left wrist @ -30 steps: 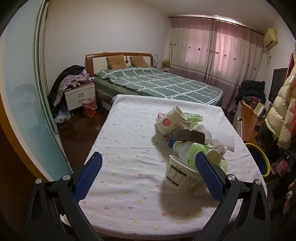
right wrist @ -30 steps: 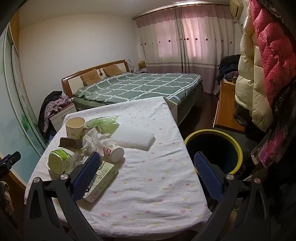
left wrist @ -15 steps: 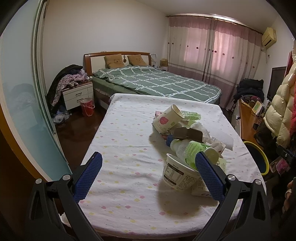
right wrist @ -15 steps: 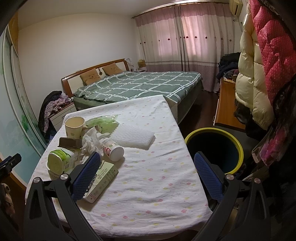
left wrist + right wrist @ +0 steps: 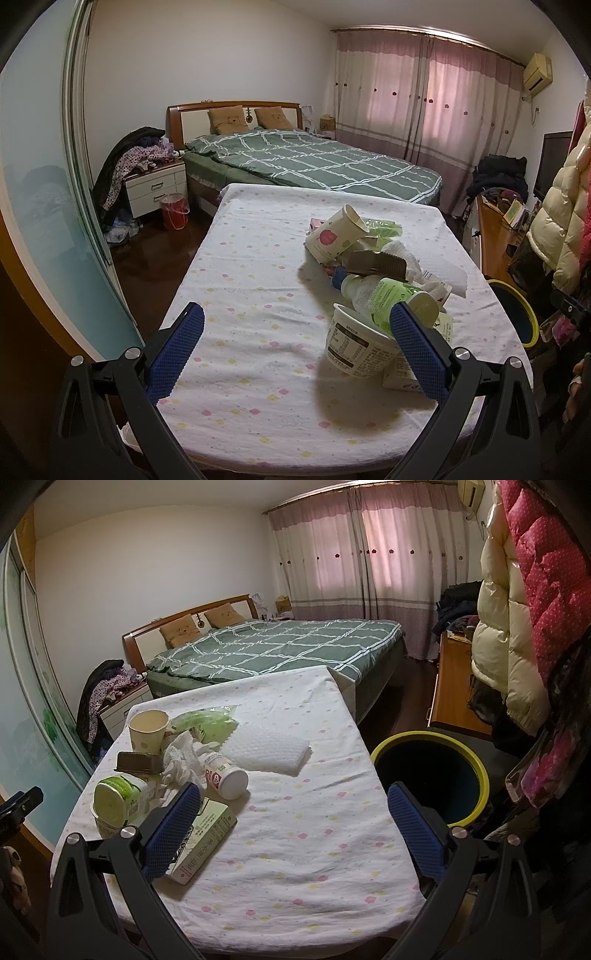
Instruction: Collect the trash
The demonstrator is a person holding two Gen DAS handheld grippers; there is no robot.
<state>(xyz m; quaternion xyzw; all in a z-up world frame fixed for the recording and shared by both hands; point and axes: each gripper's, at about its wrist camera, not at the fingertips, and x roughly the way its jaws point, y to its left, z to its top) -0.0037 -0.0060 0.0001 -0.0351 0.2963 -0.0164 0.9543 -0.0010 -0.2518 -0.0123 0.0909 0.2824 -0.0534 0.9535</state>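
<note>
Currently both tongs, left (image 5: 295, 347) and right (image 5: 293, 827), stand released and empty over the tabletop (image 5: 303, 849), which wears a dotted cloth. Trash pile (image 5: 173, 760) occupies the frame's left; yellow-rimmed bin (image 5: 430, 771) stands right, bed (image 5: 280, 646) beyond.

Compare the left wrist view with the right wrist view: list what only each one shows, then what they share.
Only the left wrist view: the red bucket on the floor by the nightstand, and a dark screen on the right.

Only the right wrist view: the white textured pad, the flat carton and the red dotted jacket.

Both: the paper cup, yellow-rimmed bin, green bed, and open, empty jaws.
</note>
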